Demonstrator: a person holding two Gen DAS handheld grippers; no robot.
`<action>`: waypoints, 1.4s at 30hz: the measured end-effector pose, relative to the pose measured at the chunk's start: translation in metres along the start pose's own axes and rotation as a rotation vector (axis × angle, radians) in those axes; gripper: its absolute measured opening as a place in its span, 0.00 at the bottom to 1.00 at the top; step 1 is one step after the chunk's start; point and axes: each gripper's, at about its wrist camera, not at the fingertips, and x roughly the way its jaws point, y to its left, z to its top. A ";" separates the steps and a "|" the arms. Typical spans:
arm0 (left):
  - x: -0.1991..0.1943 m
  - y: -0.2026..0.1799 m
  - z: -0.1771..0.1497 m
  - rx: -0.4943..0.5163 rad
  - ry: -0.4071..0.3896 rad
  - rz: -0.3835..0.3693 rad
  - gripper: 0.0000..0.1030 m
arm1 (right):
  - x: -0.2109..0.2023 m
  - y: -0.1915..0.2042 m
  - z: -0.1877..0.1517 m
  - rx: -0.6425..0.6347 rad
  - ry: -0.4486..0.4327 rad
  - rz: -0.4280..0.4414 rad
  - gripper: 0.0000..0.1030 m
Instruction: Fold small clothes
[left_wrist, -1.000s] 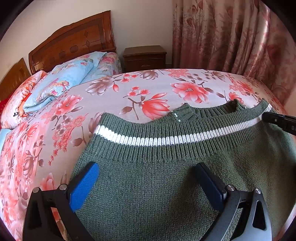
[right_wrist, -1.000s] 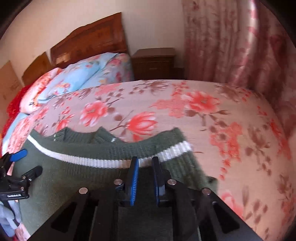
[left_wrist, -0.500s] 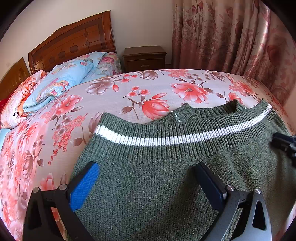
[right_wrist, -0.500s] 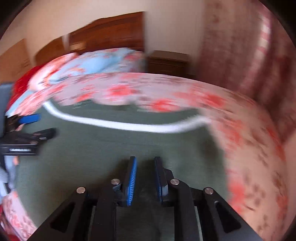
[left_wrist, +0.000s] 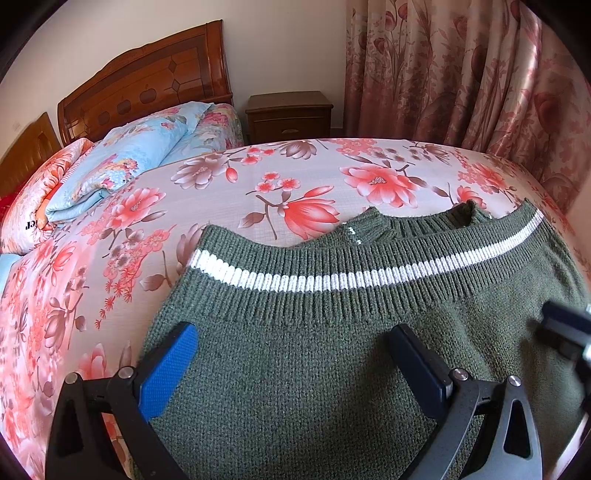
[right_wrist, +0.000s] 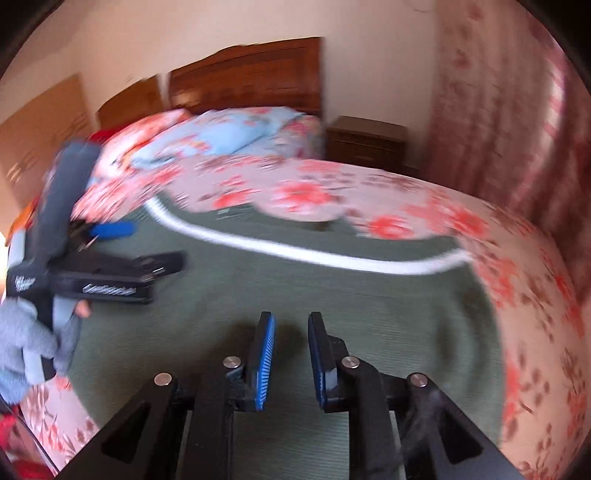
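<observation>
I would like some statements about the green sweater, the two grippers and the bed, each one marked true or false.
1. The green sweater lies on a floral bedsheet. True.
2. The sweater has two white stripes. False: only one white stripe shows, across the ribbed band.
3. The left gripper has its jaws wide apart above the sweater. True.
4. The right gripper grips a fold of the sweater. False: its jaws have a narrow gap with nothing between them; they have just been opening.
5. A folded light blue quilt lies near the wooden headboard. True.
6. The nightstand beside the bed is white. False: it is dark brown wood.
</observation>
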 end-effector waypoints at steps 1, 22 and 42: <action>0.000 0.000 0.000 0.001 0.000 0.000 1.00 | 0.005 0.008 -0.001 -0.033 0.012 0.011 0.18; -0.046 -0.027 -0.052 -0.024 0.022 -0.129 1.00 | -0.014 0.003 -0.037 -0.063 0.006 0.035 0.20; -0.082 -0.013 -0.108 0.093 -0.051 -0.074 1.00 | -0.034 0.042 -0.066 -0.243 0.020 0.075 0.20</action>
